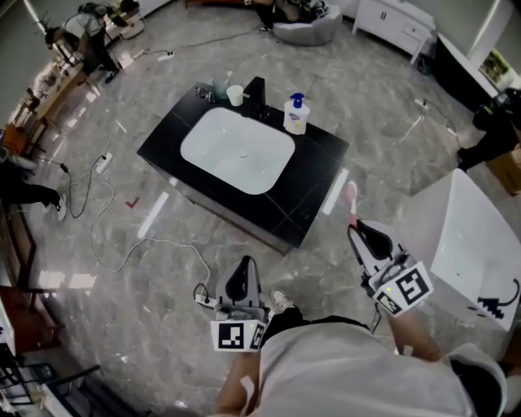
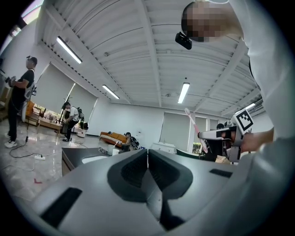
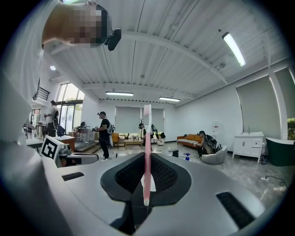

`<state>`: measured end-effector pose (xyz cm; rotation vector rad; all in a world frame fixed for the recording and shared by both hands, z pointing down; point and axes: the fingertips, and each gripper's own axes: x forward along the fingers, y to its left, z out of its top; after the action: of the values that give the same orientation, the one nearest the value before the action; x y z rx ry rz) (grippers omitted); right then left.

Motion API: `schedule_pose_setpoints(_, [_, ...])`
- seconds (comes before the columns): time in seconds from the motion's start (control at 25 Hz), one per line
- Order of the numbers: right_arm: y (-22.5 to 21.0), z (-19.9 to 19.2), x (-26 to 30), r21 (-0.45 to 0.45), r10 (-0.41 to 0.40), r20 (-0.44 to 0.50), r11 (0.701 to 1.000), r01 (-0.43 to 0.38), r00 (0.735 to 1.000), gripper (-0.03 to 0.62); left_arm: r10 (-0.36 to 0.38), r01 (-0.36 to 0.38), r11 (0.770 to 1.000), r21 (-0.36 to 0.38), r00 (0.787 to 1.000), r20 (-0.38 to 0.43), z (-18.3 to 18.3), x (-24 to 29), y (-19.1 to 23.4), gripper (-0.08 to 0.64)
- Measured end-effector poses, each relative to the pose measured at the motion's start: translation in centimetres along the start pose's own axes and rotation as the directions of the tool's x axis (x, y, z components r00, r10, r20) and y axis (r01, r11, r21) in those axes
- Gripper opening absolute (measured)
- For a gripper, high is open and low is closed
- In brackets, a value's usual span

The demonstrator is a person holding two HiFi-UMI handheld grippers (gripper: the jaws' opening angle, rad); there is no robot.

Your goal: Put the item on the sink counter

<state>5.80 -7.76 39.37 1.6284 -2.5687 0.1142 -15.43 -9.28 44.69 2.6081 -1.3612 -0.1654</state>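
The black sink counter [image 1: 319,153] with its white basin [image 1: 238,149] stands on the floor ahead of me in the head view. On it are a white cup [image 1: 235,95] and a soap bottle with a blue pump [image 1: 296,114]. My right gripper [image 1: 363,234] is shut on a pink toothbrush [image 1: 351,199], whose head points toward the counter's right end. In the right gripper view the toothbrush [image 3: 147,152] stands upright between the jaws. My left gripper [image 1: 242,274] is shut with nothing in it, short of the counter's near edge; its jaws [image 2: 147,159] meet.
A white bathtub [image 1: 472,244] sits to the right. Cables and a power strip [image 1: 103,162] lie on the marble floor left of the counter. A white cabinet [image 1: 395,20] and a beanbag [image 1: 305,28] stand at the back. People stand along the left edge.
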Motion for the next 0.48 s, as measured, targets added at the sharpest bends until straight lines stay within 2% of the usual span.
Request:
schedule_pose_setpoints(0.28, [0.2, 0.6, 1.8, -0.017, -0.004, -0.006, 1.0, 0.004, 1.0, 0.061, -0.028, 0.028, 1.0, 0.007, 0.999, 0.025, 1.2, 1.6, 1.3, 0.012])
schedule_pose_setpoints(0.48, [0.6, 1.2, 1.6, -0.035, -0.008, -0.001, 0.999, 0.008, 1.0, 0.061, -0.017, 0.018, 1.0, -0.016, 0.999, 0.046, 1.3, 1.3, 1.6, 0.012])
